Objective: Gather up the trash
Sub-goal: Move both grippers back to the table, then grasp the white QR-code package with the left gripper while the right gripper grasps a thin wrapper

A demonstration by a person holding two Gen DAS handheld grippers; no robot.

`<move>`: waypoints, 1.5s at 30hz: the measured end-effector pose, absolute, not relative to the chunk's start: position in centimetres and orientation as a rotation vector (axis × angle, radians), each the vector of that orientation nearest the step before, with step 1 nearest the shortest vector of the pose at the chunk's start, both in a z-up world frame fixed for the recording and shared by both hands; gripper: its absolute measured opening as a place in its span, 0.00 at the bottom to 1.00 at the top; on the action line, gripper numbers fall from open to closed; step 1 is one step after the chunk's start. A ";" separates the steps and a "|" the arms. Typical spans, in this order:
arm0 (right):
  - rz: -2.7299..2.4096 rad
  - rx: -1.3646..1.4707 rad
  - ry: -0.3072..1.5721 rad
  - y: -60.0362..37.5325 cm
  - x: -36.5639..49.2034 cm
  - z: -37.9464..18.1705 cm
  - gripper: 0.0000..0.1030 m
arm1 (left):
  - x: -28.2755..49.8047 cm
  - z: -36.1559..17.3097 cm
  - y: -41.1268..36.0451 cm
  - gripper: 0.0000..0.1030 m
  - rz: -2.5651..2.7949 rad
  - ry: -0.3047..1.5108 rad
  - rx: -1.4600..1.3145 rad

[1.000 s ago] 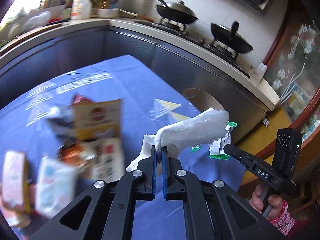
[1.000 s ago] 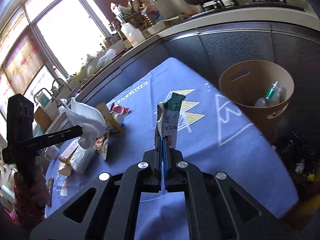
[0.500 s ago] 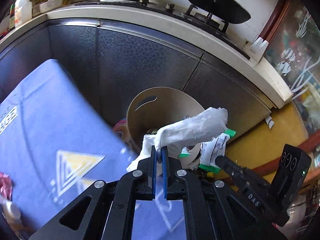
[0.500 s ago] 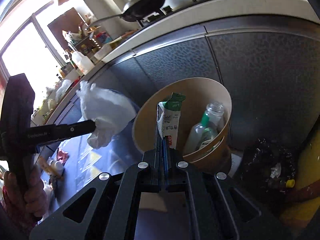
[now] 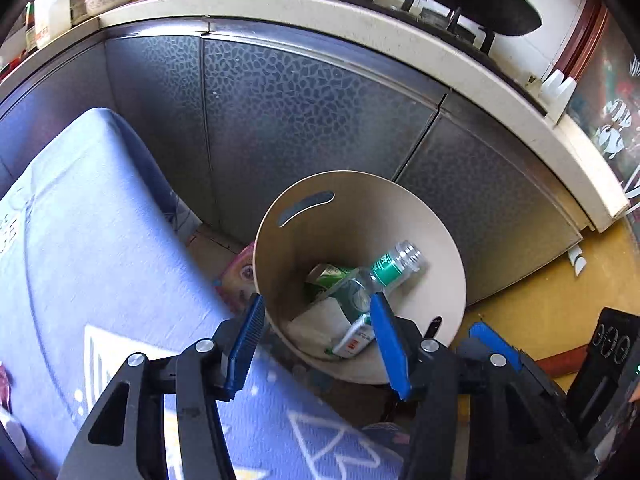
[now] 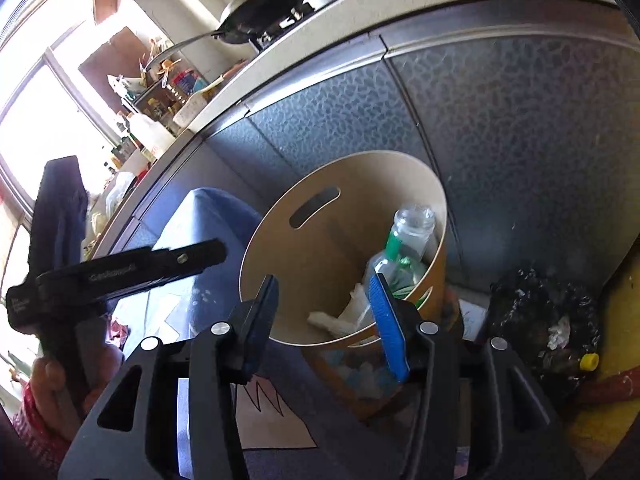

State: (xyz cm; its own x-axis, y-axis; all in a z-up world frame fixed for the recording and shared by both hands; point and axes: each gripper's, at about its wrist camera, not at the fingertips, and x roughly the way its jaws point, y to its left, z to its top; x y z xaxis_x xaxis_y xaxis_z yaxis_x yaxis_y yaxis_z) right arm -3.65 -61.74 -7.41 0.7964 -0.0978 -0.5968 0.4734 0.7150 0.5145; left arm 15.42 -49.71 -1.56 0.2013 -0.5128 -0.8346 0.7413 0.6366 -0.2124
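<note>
With both loads lying in the bin (image 5: 420, 216) at 12 o'clock, we hold the left gripper (image 5: 316, 344) and right gripper (image 6: 324, 320) spread wide and empty; next, we judge, comes fetching trash from the blue table (image 5: 100, 260) at 9 o'clock.

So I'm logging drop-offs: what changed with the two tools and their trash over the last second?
Both tools swung from over the table to the bin and let go. The left tool opened and its tissue now lies inside; the right tool opened and its green-and-white wrapper lies beside it. The clear bottle stayed in the bin, and the bin stayed beside the table.
</note>
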 end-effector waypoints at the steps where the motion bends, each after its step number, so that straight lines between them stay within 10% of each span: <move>1: -0.330 0.713 0.569 -61.3 -3.7 -7.2 0.46 | 15.0 -1.2 -48.9 0.53 -0.891 1.032 0.252; 22: 0.059 0.679 0.732 -42.7 1.4 -6.1 0.33 | 9.3 -0.6 -21.2 0.65 -0.703 0.846 0.212; 37: 0.256 0.580 0.849 -29.7 7.4 -5.8 0.42 | 11.6 -1.7 -9.1 0.96 -0.313 0.709 0.277; 43: 0.258 0.586 0.868 -28.3 9.6 -6.6 0.39 | 12.6 -3.0 -10.2 0.92 -0.341 0.743 0.307; 45: 0.272 0.604 0.885 -28.2 10.0 -6.9 0.14 | 12.7 -3.4 -10.5 0.70 -0.341 0.760 0.310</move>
